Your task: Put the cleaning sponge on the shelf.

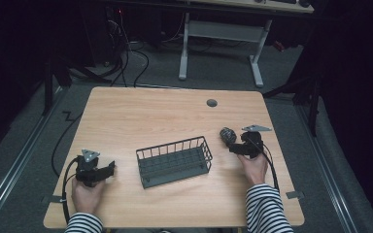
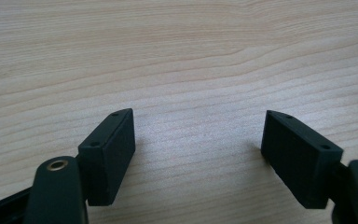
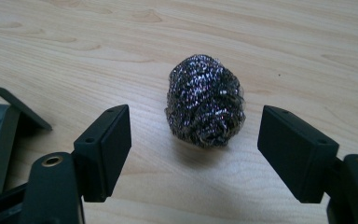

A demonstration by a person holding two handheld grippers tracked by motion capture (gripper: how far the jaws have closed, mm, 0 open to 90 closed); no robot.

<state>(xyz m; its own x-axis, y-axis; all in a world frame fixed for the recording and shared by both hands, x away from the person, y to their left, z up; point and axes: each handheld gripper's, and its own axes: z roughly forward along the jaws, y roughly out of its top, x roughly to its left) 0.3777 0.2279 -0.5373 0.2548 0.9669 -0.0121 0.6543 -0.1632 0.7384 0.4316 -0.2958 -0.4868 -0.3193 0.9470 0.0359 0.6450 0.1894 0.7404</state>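
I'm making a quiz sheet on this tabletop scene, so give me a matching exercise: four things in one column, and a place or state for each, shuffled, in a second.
Things:
1. steel wool ball
2. wire basket
3. left gripper
4. round grommet

Places or states:
A. near the table's far edge
B. open over bare wood
C. mid-table, empty
D. on the wood just ahead of the open right gripper

Pairs: 1-D, 2-C, 3-B, 4-A
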